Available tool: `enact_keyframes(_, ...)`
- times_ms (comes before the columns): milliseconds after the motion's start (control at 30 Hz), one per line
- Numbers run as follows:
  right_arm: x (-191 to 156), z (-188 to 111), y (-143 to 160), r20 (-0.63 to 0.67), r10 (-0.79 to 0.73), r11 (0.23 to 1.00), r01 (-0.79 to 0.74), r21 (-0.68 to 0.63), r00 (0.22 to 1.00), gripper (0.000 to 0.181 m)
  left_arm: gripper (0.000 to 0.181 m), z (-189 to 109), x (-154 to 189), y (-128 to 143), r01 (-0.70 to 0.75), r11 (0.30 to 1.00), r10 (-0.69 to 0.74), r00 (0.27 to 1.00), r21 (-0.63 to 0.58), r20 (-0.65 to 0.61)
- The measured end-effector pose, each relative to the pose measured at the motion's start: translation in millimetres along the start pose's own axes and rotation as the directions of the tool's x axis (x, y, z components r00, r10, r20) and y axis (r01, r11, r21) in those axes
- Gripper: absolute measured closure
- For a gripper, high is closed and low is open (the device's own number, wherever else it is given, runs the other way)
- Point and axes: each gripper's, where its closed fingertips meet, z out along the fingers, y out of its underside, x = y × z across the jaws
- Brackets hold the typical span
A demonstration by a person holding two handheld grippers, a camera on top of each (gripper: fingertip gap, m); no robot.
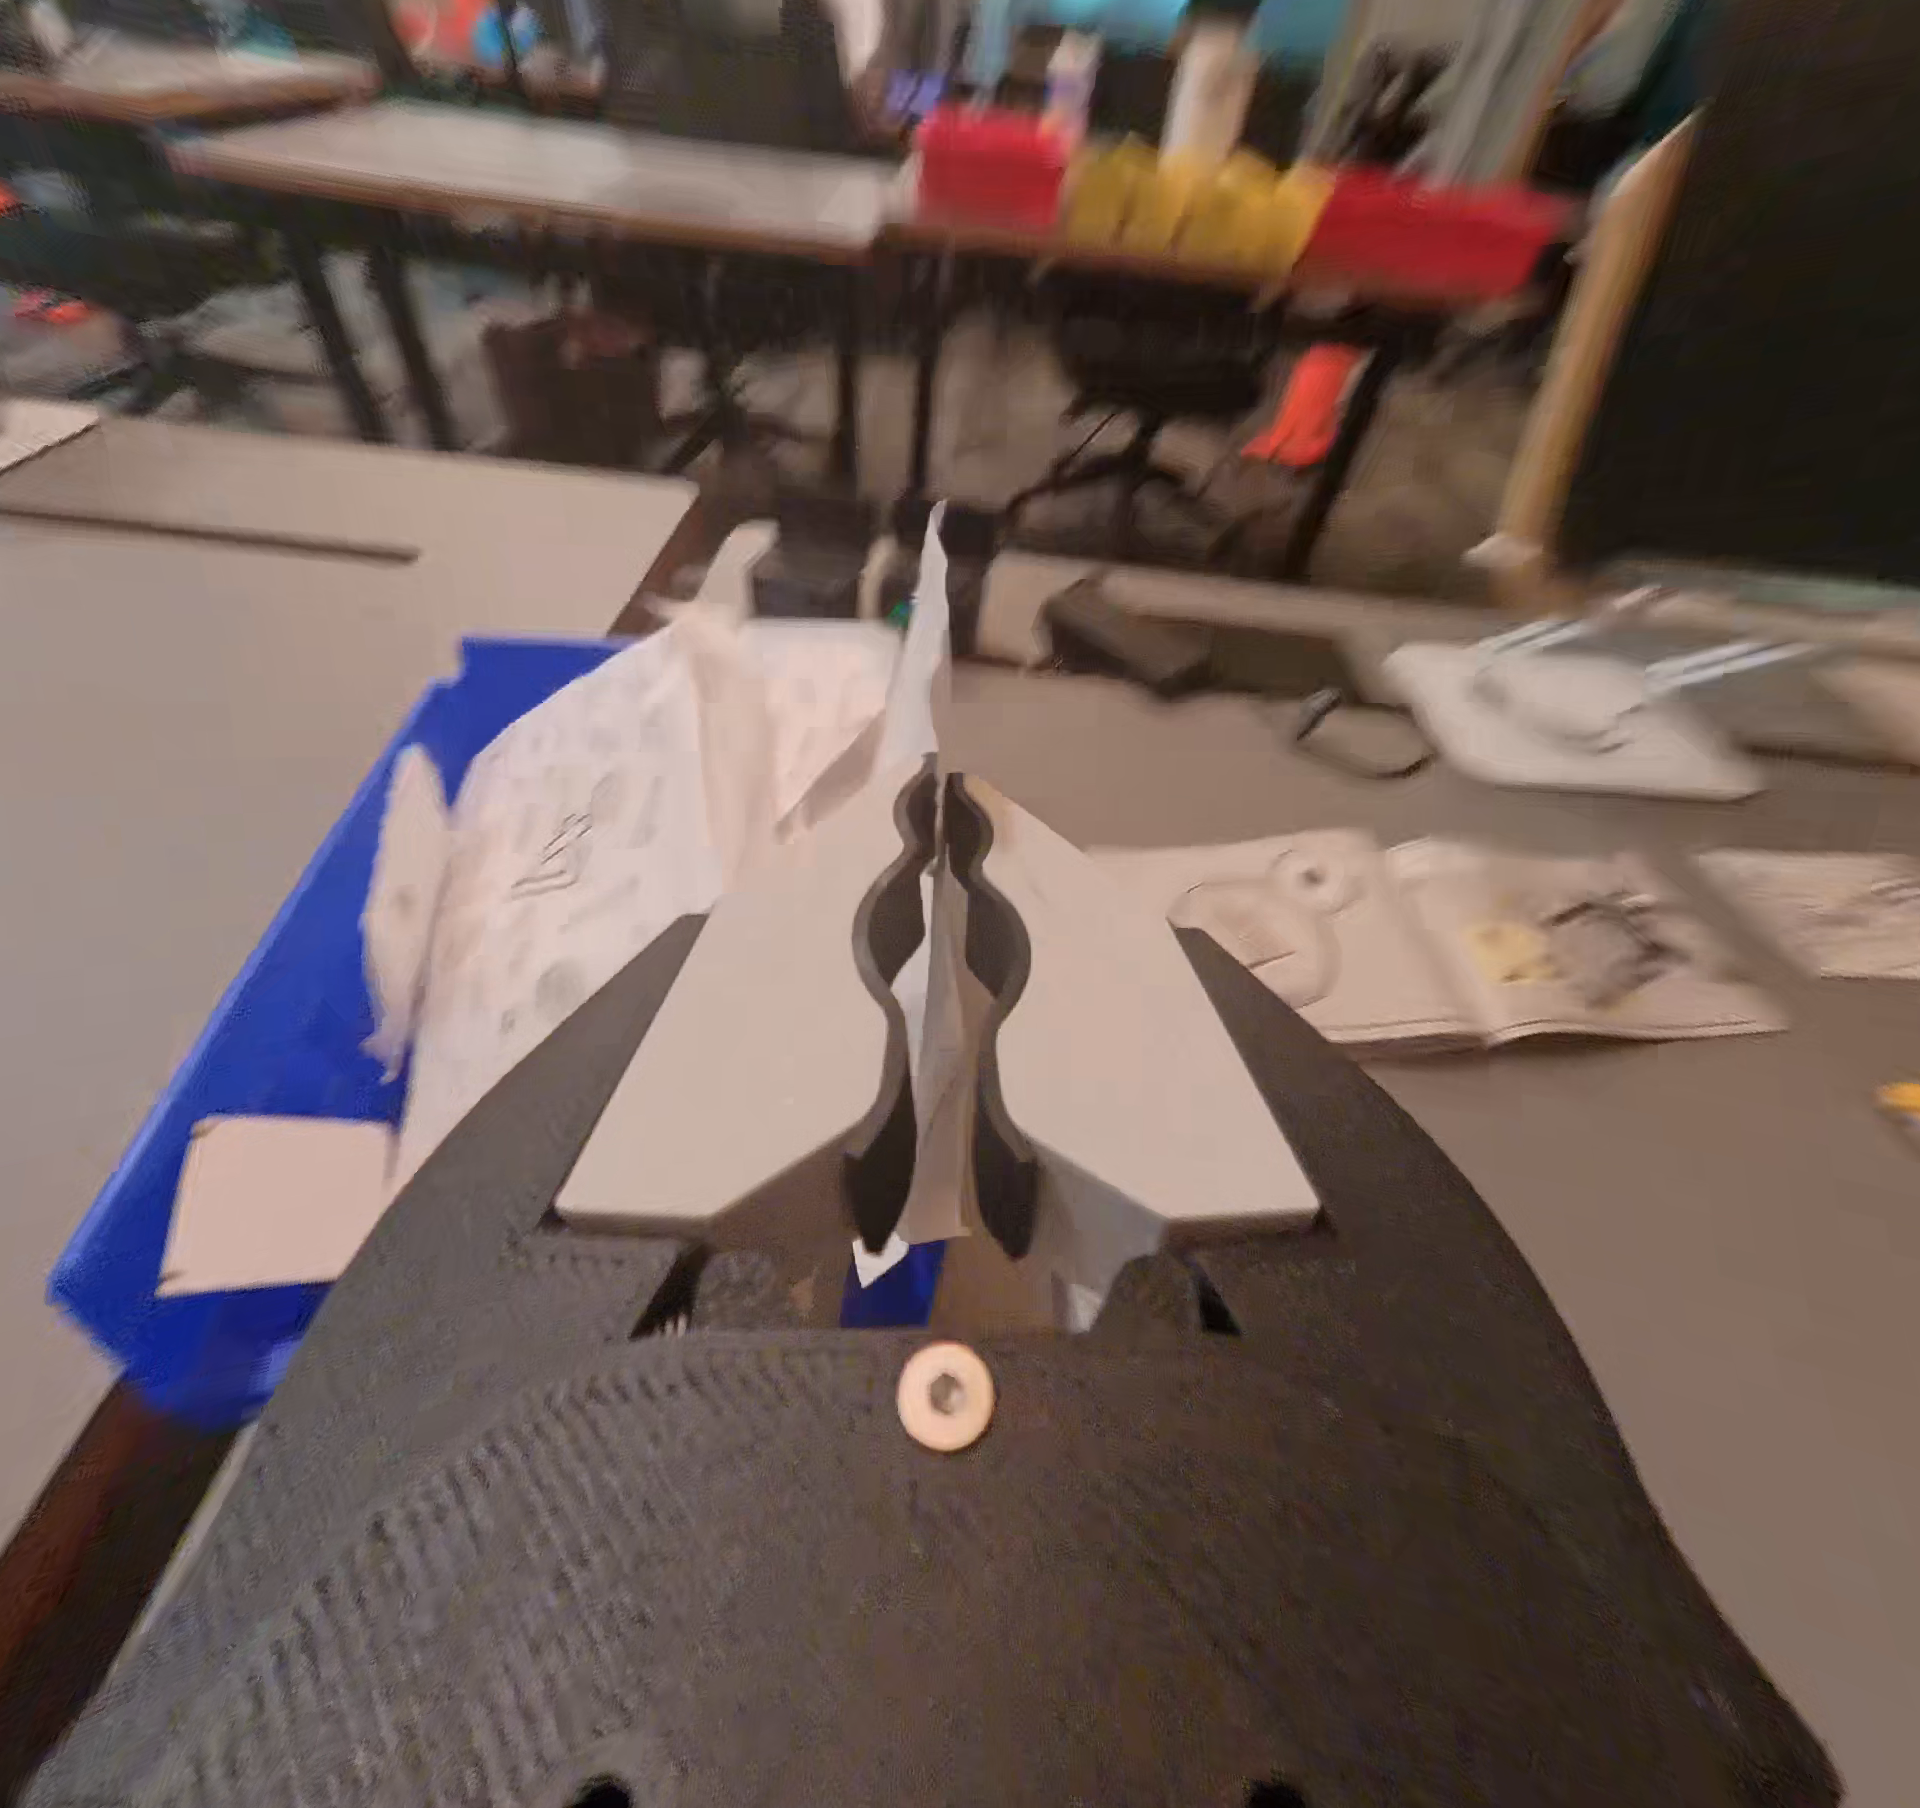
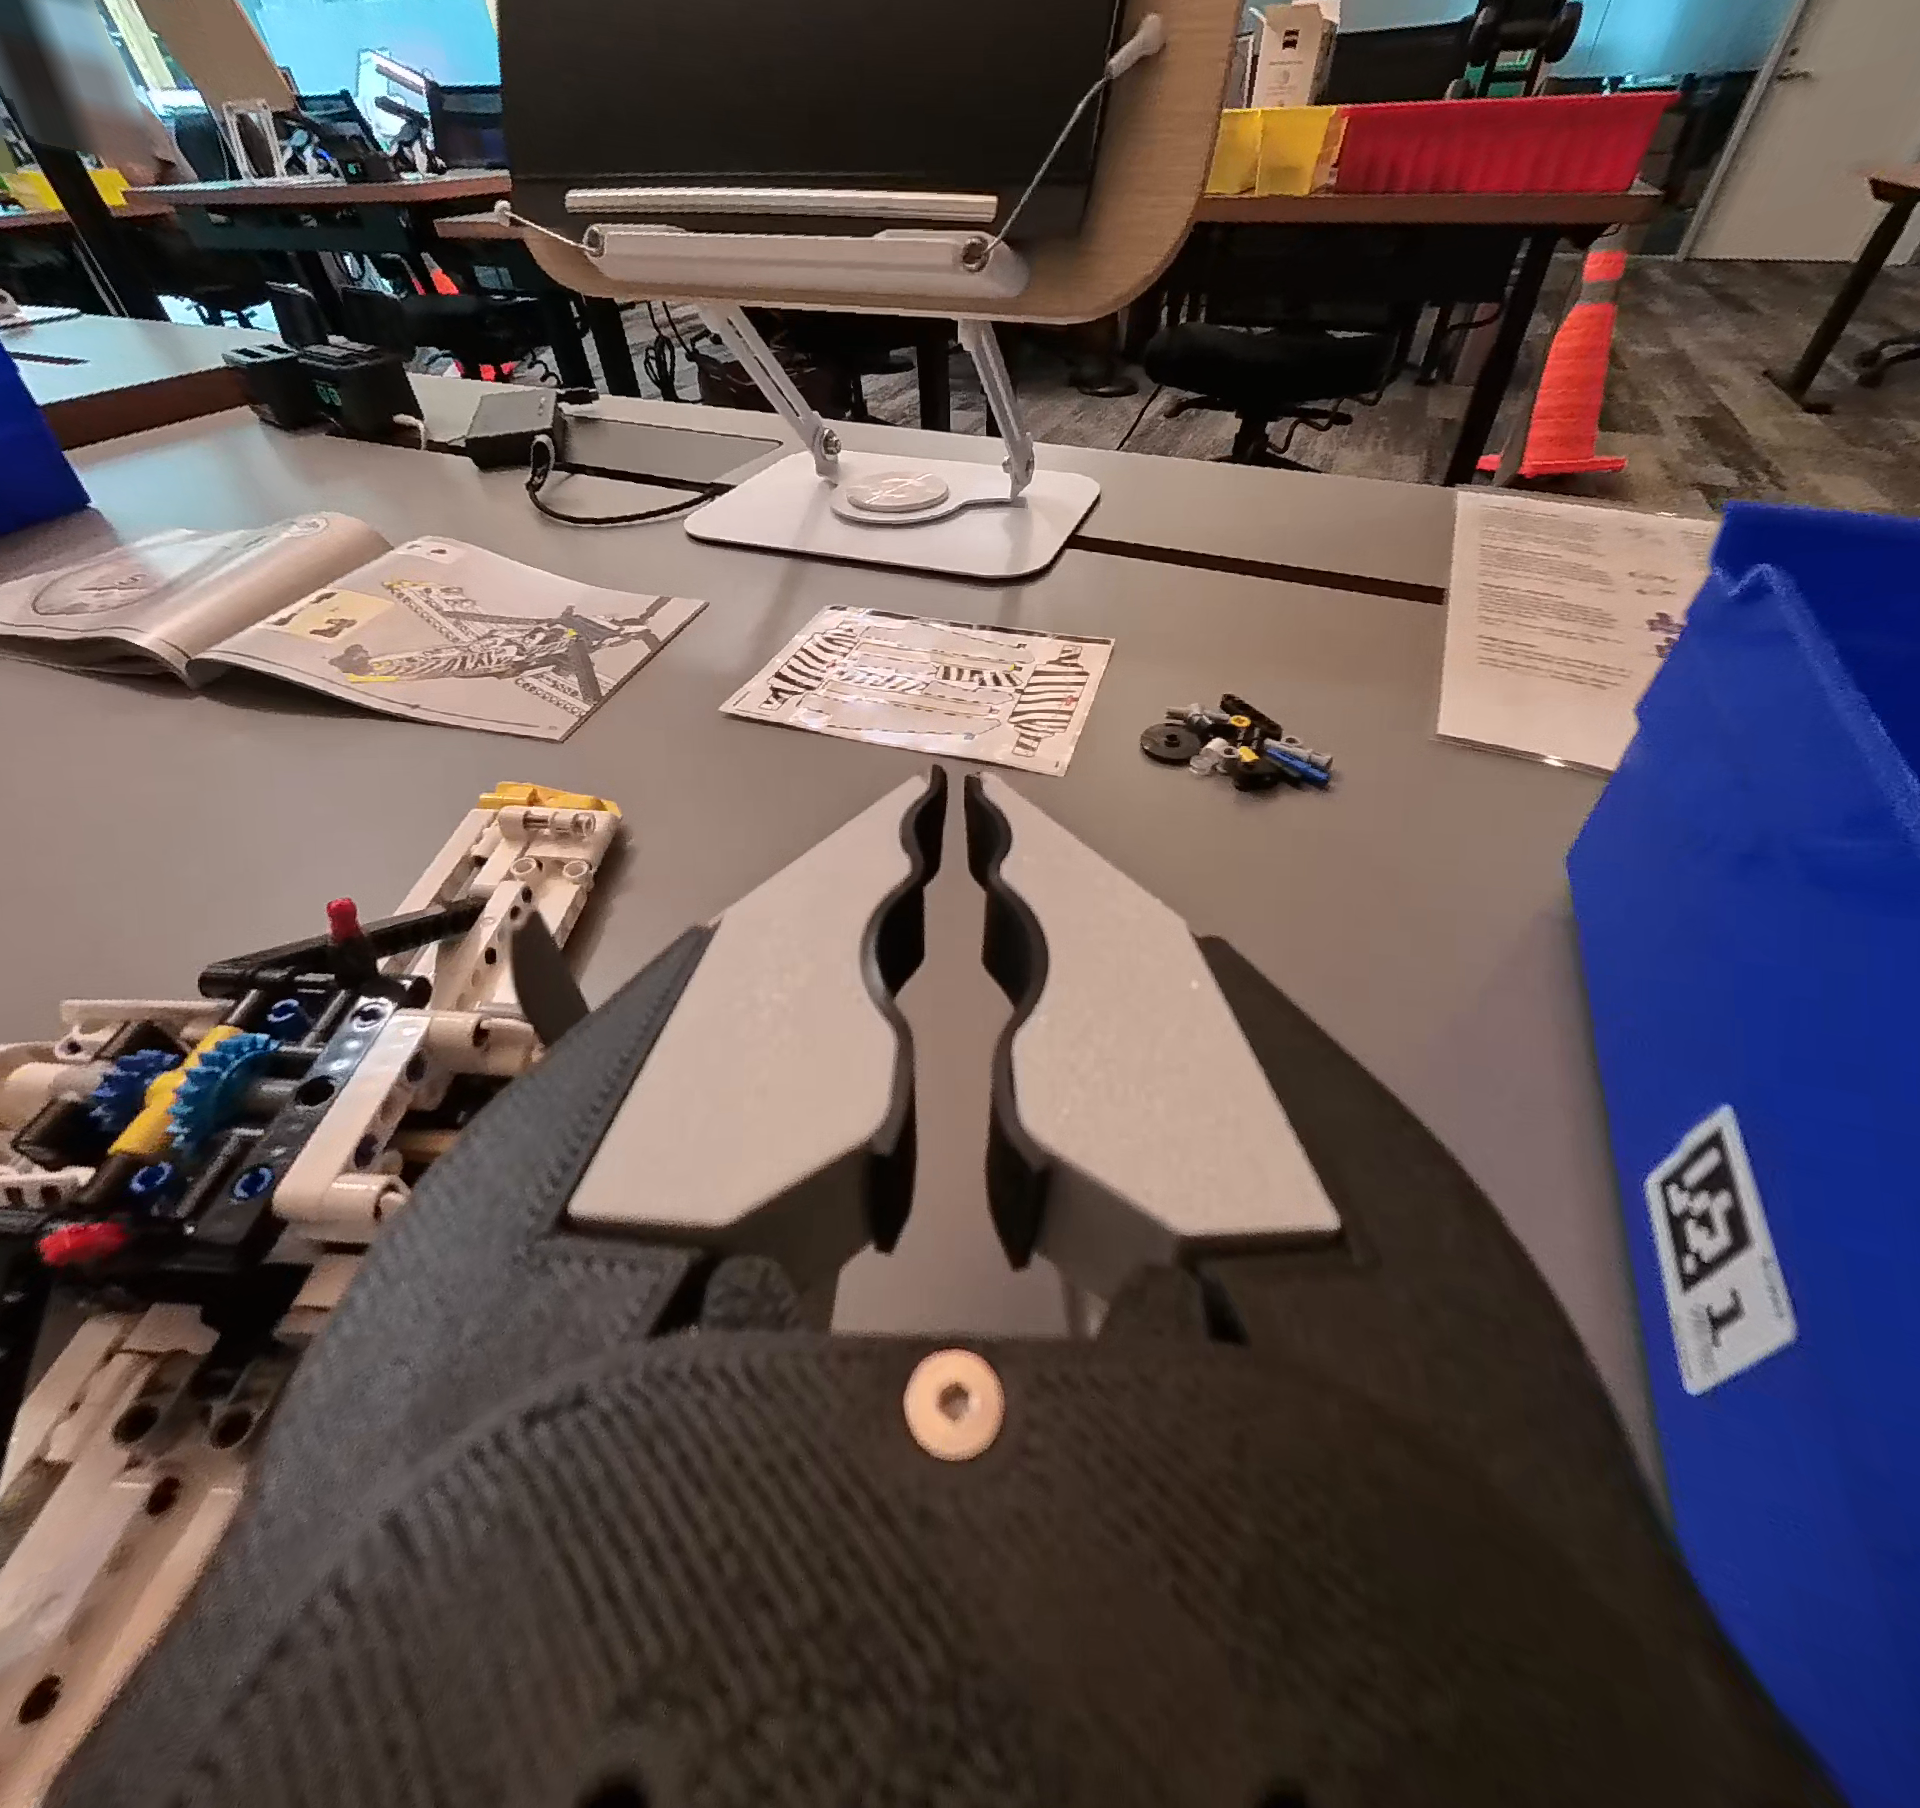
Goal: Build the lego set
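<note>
Counting two blue bins point(image 2: 1766, 927), one booklet point(image 2: 343, 626)

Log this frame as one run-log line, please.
left gripper: shut on paper bag scrap, over blue bin | right gripper: shut, empty, above table | lego model: partly built, untouched

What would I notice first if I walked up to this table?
Probably the half-built lego model with blue gears, at the table's near left beside the right gripper. Then the left gripper pinching a crumpled paper bag above a blue bin stuffed with paper.
</note>
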Motion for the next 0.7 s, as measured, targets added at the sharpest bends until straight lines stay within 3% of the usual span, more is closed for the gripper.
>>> enact_keyframes(67,-1,1,1,0.003,-0.007,1.000,0.007,-0.004,1.000,0.180,0.181,-15,11,-11,0.029,0.999,-0.026,0.997,0.044,-0.078)
enact_keyframes(133,-3,1,1,0.006,-0.011,1.000,0.011,-0.005,1.000,0.180,0.181,-20,4,-11,0.001,0.999,0.000,1.000,0.039,-0.027)
enact_keyframes(267,-3,0,0,0.009,-0.006,1.000,0.006,0.000,1.000,0.180,0.181,-9,5,-4,0.008,1.000,-0.007,0.999,0.014,-0.041)
enact_keyframes(333,-3,0,0,0.009,-0.002,1.000,0.002,0.003,1.000,0.180,0.181,-3,0,-1,-0.026,1.000,0.026,1.000,0.001,0.009)
enact_keyframes(433,-2,0,0,0.010,0.000,1.000,0.000,0.002,1.000,0.180,0.181,-3,5,-8,-0.055,0.998,0.054,0.998,0.041,0.012)
enact_keyframes(533,-3,0,1,0.010,-0.004,1.000,0.004,-0.002,1.000,0.180,0.181,-9,25,-24,-0.034,0.990,0.047,0.994,0.137,-0.094)
enact_keyframes(600,-3,1,1,0.011,-0.008,1.000,0.008,-0.005,1.000,0.180,0.181,-21,55,-40,0.074,0.973,-0.003,0.951,0.220,-0.309)
enact_keyframes(667,-4,1,2,0.011,-0.012,1.000,0.012,-0.007,1.000,0.180,0.181,-27,72,-46,0.211,0.958,-0.098,0.877,0.194,-0.470)
enact_keyframes(700,-4,1,2,0.011,-0.013,1.000,0.013,-0.007,1.000,0.180,0.181,-20,75,-37,0.188,0.972,-0.104,0.878,0.138,-0.467)
